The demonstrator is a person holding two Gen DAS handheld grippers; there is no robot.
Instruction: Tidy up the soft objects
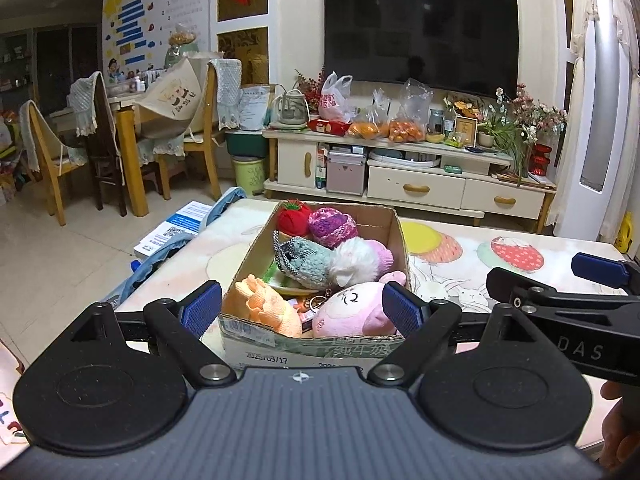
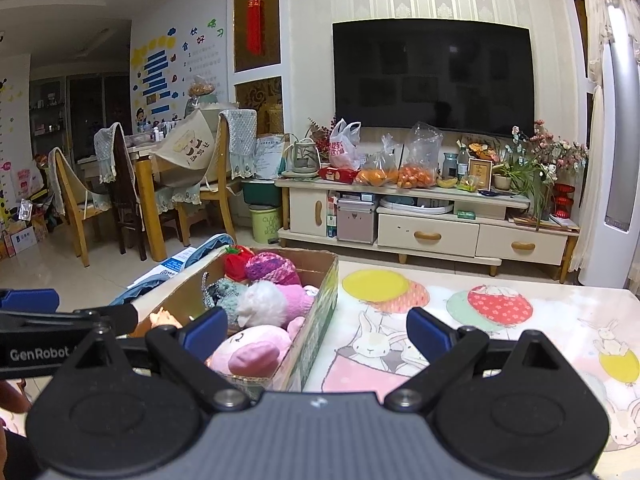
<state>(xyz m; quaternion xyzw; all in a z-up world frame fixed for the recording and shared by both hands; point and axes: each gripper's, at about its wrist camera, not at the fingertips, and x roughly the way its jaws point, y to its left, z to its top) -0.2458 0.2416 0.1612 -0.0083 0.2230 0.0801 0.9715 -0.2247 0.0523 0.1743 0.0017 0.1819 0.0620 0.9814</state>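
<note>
A cardboard box (image 1: 390, 224) on the table holds several soft toys: a red strawberry (image 1: 294, 218), a purple knit ball (image 1: 332, 226), a grey-green knit pouch (image 1: 306, 260), a white-pink pompom (image 1: 360, 260), an orange knit piece (image 1: 268, 308) and a pink plush (image 1: 348, 312). My left gripper (image 1: 302, 310) is open and empty, its fingers straddling the box's near end. My right gripper (image 2: 316, 332) is open and empty, above the box's right wall (image 2: 320, 312); the pink plush (image 2: 250, 350) lies between its fingers.
The table (image 2: 500, 332) has a cartoon rabbit-and-balloon cover to the right of the box. A blue bag (image 1: 168, 248) and leaflets (image 1: 176, 228) lie at its left edge. A TV cabinet (image 1: 420, 176), dining table and chairs (image 1: 120, 140) stand beyond.
</note>
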